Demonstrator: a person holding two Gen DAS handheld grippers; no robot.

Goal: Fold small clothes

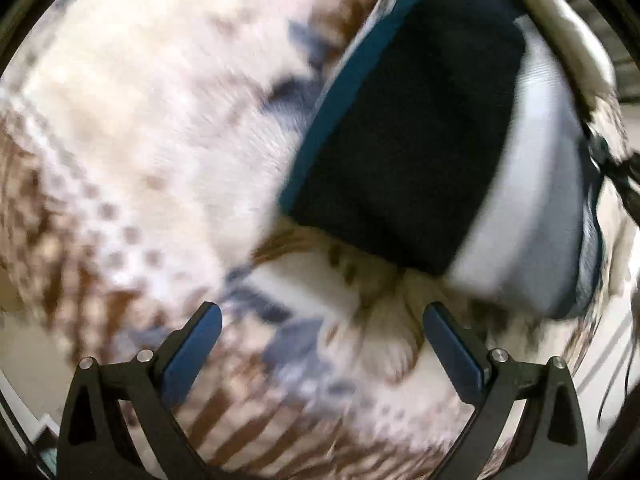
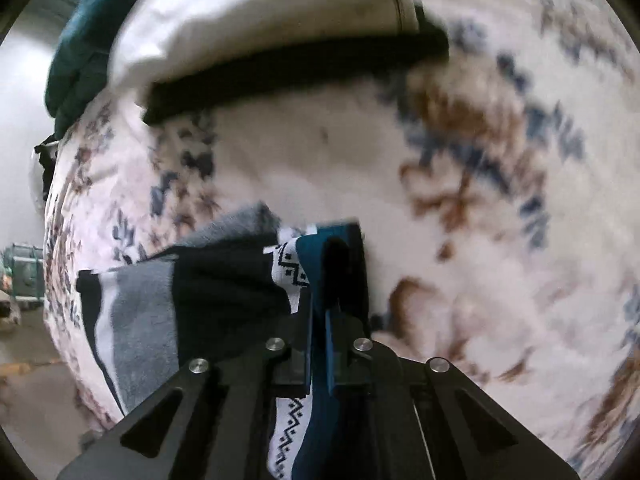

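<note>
A small sock-like garment, dark navy with a teal cuff and grey and white bands [image 1: 416, 140], hangs above a cream patterned cloth in the left wrist view. My left gripper [image 1: 320, 316] is open and empty below it, not touching it. My right gripper [image 2: 320, 276] is shut on the garment's teal, patterned cuff [image 2: 308, 256]; the rest of the garment [image 2: 168, 300] trails to the left over the cloth. Both views are blurred by motion.
The cream cloth with brown and blue patterns [image 2: 460, 200] covers the surface. At the far edge lies a pile of folded clothes: a white piece [image 2: 240, 16], a dark green piece [image 2: 80, 48] and a black band [image 2: 296, 68].
</note>
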